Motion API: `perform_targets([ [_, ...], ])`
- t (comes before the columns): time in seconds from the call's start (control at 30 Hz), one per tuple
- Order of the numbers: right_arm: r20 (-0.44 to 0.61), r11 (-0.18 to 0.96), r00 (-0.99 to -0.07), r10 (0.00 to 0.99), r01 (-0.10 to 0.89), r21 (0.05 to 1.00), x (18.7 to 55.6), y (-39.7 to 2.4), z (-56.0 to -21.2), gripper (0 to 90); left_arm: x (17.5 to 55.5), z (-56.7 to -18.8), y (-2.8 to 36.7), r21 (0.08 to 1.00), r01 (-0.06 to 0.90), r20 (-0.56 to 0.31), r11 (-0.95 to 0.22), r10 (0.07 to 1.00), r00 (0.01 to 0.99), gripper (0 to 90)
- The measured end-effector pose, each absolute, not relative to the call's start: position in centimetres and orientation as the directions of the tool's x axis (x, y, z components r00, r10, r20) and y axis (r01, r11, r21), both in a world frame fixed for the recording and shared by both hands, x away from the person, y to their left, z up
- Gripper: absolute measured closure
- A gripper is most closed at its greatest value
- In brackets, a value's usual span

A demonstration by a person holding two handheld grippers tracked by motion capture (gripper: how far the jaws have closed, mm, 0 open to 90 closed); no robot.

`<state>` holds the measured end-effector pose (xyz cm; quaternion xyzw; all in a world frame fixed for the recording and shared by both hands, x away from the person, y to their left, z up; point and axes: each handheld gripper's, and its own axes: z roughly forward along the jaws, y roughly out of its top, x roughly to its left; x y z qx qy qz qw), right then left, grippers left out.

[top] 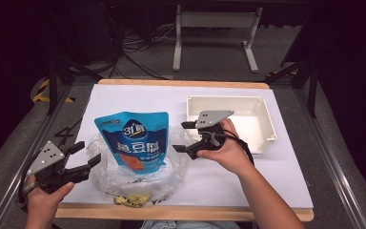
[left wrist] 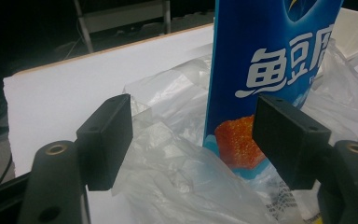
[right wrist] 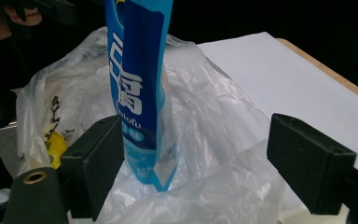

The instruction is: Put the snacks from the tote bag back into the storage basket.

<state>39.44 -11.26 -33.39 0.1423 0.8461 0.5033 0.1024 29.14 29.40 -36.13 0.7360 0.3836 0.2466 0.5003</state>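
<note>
**Blue pouch in clear bag, two claws in attendance**

Blue pouch: printed in white, with an orange picture low on its face. It stands upright inside the bag, between the two claws and just ahead of each one's jaws.

Bag: clear crumpled plastic, open at the top, lying on the worktop. It spreads from the left claw's jaws across to just short of the right claw. A small yellow item lies in it, on the near side of the pouch.

Left claw: at the bag's left edge, its jaws drawn narrow on a bunch of the bag's plastic.

Right claw: at the bag's right side, jaws wide and holding nothing, with the pouch's edge and loose plastic ahead of them.

White tray: just behind the right claw.
</note>
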Motion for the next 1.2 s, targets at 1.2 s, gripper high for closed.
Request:
perform_targets([
  [1.2,-0.045,0.422,-0.962,0.268,0.076,0.903,40.2,-4.1,-37.5,17.1,29.1,-35.6,30.0,0.92,0.332,-0.012,-0.208,0.832,0.555,29.7],
])
